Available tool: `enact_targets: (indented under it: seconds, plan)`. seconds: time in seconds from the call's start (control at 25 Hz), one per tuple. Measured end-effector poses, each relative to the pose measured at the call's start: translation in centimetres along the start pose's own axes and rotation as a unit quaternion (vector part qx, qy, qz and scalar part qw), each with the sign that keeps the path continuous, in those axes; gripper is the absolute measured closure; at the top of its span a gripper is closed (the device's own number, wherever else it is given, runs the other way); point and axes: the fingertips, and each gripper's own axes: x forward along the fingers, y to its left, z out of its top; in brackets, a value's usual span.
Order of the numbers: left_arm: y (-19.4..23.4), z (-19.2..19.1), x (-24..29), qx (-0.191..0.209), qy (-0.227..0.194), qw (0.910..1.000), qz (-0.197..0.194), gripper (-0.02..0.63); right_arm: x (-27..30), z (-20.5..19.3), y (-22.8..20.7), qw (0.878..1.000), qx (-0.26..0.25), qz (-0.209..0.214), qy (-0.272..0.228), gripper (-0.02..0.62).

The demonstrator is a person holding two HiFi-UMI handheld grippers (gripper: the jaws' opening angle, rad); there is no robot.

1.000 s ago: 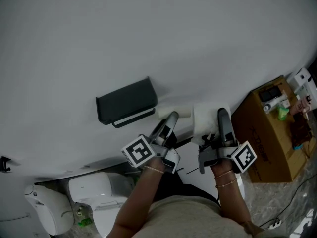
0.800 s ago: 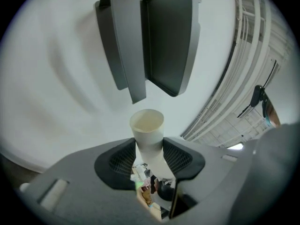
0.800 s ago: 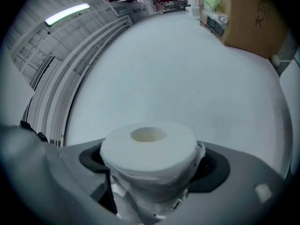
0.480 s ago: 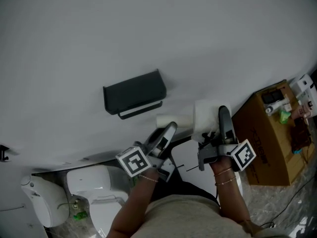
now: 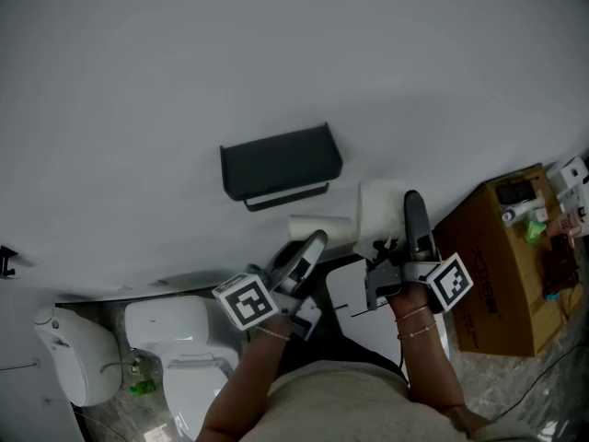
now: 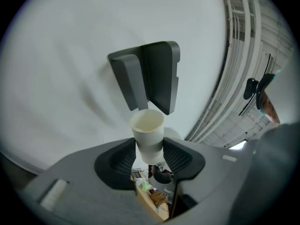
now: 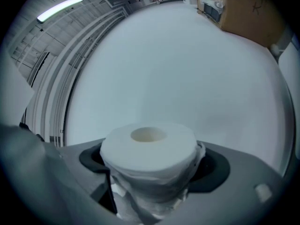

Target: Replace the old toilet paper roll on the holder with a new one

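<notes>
the left gripper (image 6: 149, 156) was clamped on the bare cardboard tube (image 6: 147, 128), held just below the dark holder (image 5: 281, 162) on the wall (image 5: 166, 63). the right gripper (image 7: 152, 163) was clamped on the full toilet paper roll (image 7: 149, 144), beside the tube and right of the holder.

Clutter (image 5: 537, 226) atop the cardboard box (image 5: 492, 284) — too small for naming, partly beyond the right edge.
</notes>
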Motion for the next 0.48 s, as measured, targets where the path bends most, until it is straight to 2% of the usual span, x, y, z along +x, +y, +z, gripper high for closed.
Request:
enact_targets:
  seconds: [0.48]
  plan:
    - [0.4, 1.6, -0.8, -0.005, -0.015, 0.9998, 0.015, 0.419, 3.1, 1.1, -0.9, 1.0, 0.003, -0.003, -0.002, 0.124]
